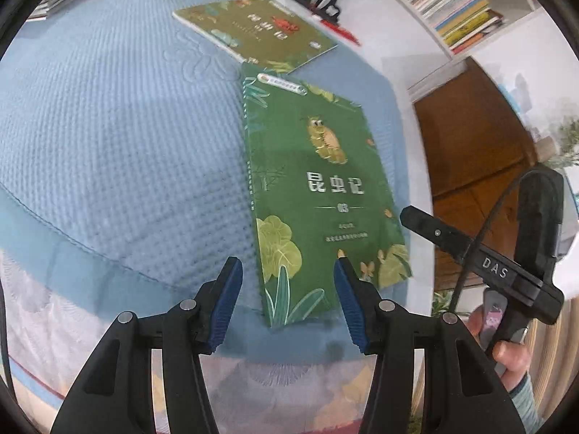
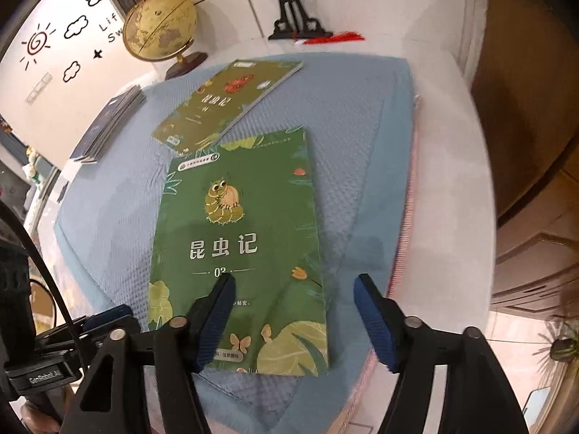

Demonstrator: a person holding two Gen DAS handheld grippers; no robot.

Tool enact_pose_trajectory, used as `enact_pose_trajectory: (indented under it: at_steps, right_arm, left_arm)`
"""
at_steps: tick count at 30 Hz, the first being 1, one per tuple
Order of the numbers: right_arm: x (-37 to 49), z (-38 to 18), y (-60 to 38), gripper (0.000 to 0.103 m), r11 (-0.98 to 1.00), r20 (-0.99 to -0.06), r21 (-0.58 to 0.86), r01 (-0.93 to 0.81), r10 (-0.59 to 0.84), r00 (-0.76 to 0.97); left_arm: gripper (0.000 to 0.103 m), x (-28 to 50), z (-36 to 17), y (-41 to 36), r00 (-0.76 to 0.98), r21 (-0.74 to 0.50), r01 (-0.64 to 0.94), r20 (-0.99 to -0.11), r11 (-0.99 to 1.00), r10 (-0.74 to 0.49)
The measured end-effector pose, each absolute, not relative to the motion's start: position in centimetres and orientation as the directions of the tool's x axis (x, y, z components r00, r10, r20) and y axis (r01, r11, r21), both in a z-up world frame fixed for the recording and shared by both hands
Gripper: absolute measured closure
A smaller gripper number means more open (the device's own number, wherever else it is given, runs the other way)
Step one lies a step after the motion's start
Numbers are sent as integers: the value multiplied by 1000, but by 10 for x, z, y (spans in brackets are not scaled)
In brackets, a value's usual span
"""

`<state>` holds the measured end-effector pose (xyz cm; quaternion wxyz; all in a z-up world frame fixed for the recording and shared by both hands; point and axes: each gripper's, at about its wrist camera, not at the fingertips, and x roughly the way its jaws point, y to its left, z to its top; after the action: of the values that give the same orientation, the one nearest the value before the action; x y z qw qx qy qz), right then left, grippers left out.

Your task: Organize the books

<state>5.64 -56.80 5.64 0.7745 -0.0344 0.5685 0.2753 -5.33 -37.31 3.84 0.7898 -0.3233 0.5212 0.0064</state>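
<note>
two grippers hang released over the dark green book lying flat on the blue mat: left gripper, right gripper. pinch its near edge squarely, lifting level toward the far-left stack.

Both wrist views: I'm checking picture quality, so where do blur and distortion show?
Left wrist view: fisheye bends the blue cloth into a dome; the green book is slightly soft. Right wrist view: the book's title is sharp; the right edge smears.
</note>
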Motion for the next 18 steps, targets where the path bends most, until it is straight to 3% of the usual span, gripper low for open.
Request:
enact_pose_trajectory:
  at_steps: [12,18]
  right_arm:
    - [61,32,-551,44,734,-904,289,-615,421,78]
    - [59,29,-559,44,696,-890,316,-645,452,52]
  left_arm:
    - [54,-35,28,-383,423,-462,-385,-858,799,-292]
    - [54,-44,31,-375,476,-549,-413,-810,727,-343]
